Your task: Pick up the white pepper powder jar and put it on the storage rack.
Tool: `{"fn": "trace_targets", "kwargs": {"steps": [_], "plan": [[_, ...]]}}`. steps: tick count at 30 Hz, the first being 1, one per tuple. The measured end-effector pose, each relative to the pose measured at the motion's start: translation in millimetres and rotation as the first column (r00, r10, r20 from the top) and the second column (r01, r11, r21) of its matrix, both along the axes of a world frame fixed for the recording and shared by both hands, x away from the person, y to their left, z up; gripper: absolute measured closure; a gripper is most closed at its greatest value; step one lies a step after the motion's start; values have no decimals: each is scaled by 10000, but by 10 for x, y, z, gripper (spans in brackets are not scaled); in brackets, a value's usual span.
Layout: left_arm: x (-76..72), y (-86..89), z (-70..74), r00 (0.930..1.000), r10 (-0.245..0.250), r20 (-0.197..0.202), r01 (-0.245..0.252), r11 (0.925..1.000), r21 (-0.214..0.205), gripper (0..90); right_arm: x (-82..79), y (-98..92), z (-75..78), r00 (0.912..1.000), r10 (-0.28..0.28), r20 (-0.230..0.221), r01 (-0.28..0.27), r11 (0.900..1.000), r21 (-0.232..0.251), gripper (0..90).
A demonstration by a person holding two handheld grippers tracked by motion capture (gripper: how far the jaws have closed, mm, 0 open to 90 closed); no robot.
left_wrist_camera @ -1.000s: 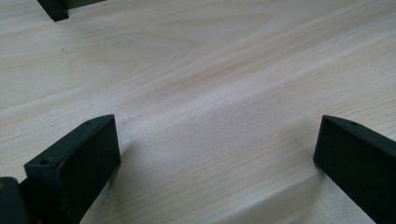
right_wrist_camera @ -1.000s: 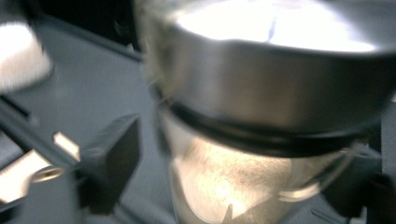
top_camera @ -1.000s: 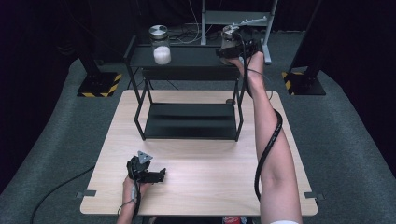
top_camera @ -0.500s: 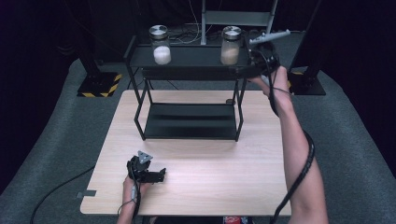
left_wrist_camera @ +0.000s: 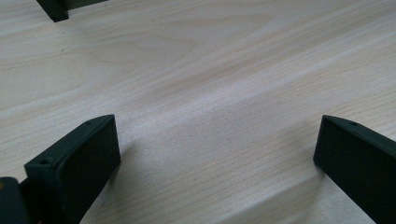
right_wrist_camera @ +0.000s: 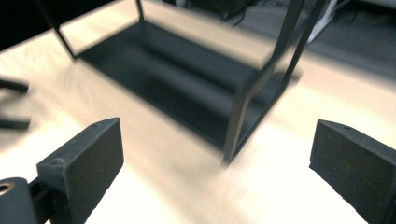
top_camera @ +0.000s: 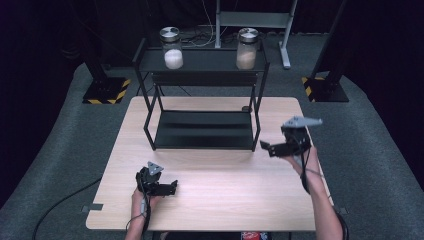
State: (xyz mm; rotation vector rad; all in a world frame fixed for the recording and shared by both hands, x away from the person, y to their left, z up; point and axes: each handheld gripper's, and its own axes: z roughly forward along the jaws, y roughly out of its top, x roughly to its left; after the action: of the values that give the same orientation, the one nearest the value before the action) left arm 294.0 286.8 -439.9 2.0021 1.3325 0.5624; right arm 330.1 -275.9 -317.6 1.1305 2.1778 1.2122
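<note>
Resting low on table front-left: left gripper, jaws wide, nothing btwn. Sitting on black rack top shelf: white-fill jar left, tan-fill jar right. Hovering beside rack's right front leg: right gripper, jaws just opened wide, empty.

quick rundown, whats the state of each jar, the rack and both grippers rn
left jar: upright, lidded, on rack's top shelf
right jar: upright, lidded, same shelf
rack: standing, lower shelf bare
left gripper: open, empty
right gripper: jaws just opened, empty
</note>
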Motion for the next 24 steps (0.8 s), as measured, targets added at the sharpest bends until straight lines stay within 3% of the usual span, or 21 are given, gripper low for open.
{"fn": "trace_targets", "kwargs": {"steps": [1,4,5,6,9,13,20,24], "plan": [[0,0,0,10000,-1,0,1,10000,1,0,-50,-3,-195,9995,-123,-280,123,9999,10,12],[-5,-5,-1,10000,4,25,-4,10000,25,0,-224,114,-550,9994,-215,-267,188,9948,-997,5],[-3,-3,-1,10000,4,16,-4,10000,9,0,-293,137,-684,9990,-313,-314,275,9931,-1138,4],[-3,-3,-1,10000,4,17,-4,10000,12,0,-369,138,-827,9988,-353,-351,308,9922,-1212,2],[-2,-3,-1,10000,4,14,-4,10000,7,0,-470,113,-1029,9977,-444,-504,384,9927,-1146,1],[-2,-3,-1,10000,3,16,-3,10000,10,0,-522,71,-1183,9960,-630,-636,567,9938,-951,0],[-3,-3,-2,10000,5,19,-5,10000,9,0,-562,64,-1233,9949,-832,-571,783,9935,-827,0],[-4,-3,-3,10000,7,18,-7,10000,6,0,-641,82,-1261,9951,-962,-233,940,9923,-800,0]]}}
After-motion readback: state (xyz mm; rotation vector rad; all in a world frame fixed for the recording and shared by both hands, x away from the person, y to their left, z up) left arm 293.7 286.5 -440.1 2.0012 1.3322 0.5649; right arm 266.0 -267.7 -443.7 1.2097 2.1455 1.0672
